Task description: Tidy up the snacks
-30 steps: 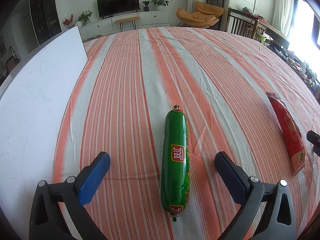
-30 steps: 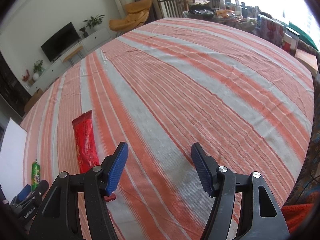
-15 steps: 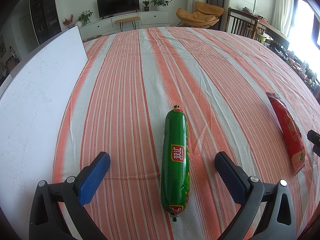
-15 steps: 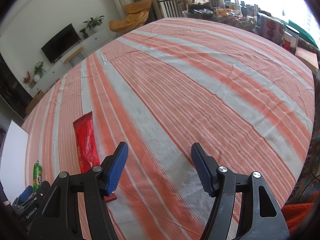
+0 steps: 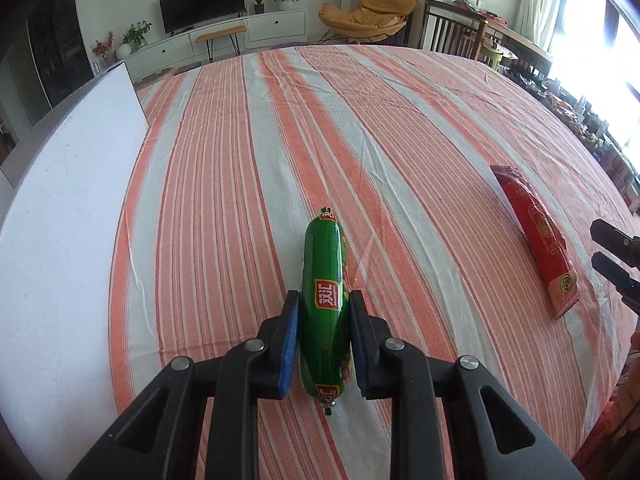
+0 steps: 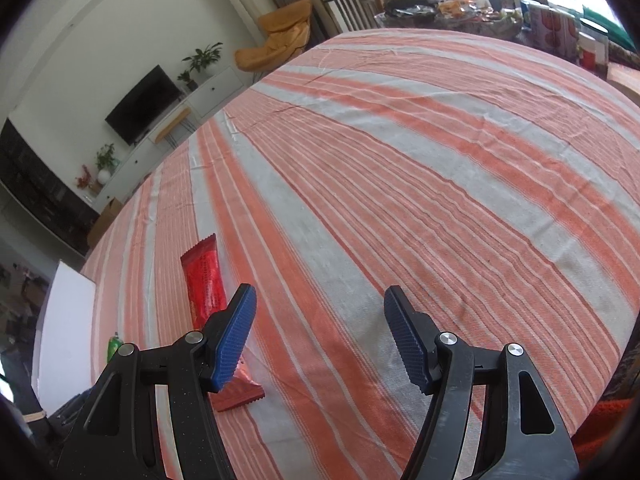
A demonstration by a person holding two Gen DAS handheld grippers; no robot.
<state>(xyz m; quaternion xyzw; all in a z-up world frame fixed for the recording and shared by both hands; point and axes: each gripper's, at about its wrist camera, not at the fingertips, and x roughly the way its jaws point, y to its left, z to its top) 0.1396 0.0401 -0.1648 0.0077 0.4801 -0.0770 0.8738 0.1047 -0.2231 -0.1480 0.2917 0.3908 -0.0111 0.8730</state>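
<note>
- At your far left, the white board [image 5: 60, 216] lies flat along the edge of the striped tablecloth [image 5: 400, 128]; it looks like a likely place for gathering the snacks, though nothing rests on it yet.
- Your left gripper [image 5: 324, 304] has its jaws pressed against both flanks of the green sausage [image 5: 324, 276], pinching it near its nearer half, with the far tip pointing away along the stripes. Gripping across the narrow width makes sense: the slick round casing would roll out of a lengthwise hold.
- The sausage appears to rest on the cloth, so I judge the grasp made and the lift not yet begun.
- To the right, the red snack packet [image 5: 536, 232] lies flat, well apart from the sausage, its length roughly following the stripes.
- Your right gripper [image 6: 320, 308] hovers with its jaws spread wide and nothing between them; its left finger [image 6: 234, 338] sits over the packet's near end in that view, so it seems poised to take the packet next.
- The cloth shows slight wrinkles, and could drag if you slide anything rather than lift.
- Beyond the table you have a television [image 5: 202, 2] on a low white cabinet, potted plants, an orange lounge chair [image 5: 368, 10], and bright windows on the right.
</note>
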